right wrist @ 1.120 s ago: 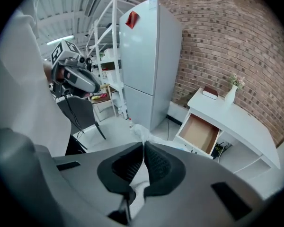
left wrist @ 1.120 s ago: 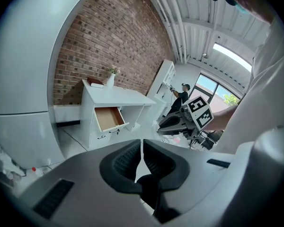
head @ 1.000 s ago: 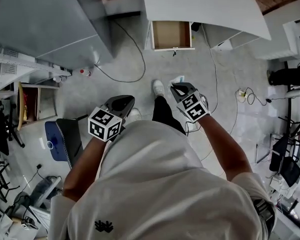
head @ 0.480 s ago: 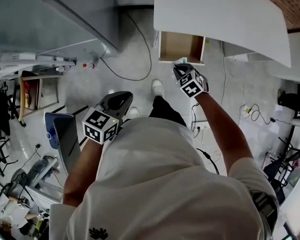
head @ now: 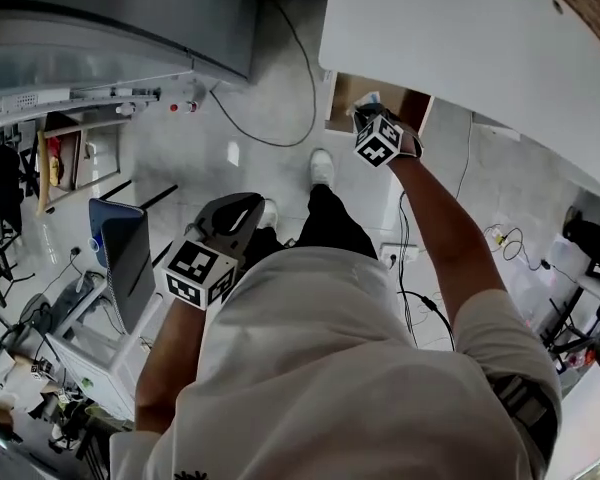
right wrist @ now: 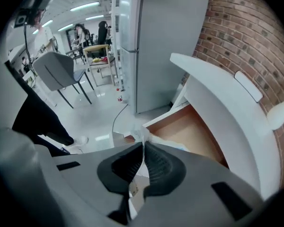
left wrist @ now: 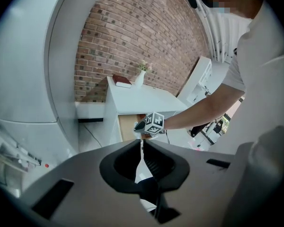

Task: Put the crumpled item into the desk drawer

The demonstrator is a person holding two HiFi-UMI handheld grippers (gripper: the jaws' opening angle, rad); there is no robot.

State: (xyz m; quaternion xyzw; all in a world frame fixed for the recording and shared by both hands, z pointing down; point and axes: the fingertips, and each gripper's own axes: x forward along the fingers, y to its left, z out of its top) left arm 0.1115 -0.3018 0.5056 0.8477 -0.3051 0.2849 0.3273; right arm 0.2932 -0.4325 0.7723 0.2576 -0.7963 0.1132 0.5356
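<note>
The right gripper [head: 366, 114], jaws pinched on the crumpled item [right wrist: 140, 134], reaches over the open desk drawer [right wrist: 189, 129] under the white worktop [head: 460, 38]. The drawer lies just ahead and below. The left gripper [head: 235, 211], jaws together and empty, hangs well back.

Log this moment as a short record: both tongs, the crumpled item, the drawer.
left tongs: shut, empty, held low
right tongs: shut on the crumpled item, reaching to the desk
crumpled item: pale, pinched in the tips, over the drawer's front
drawer: open, brown inside, under the white desk
status: item not yet released
</note>
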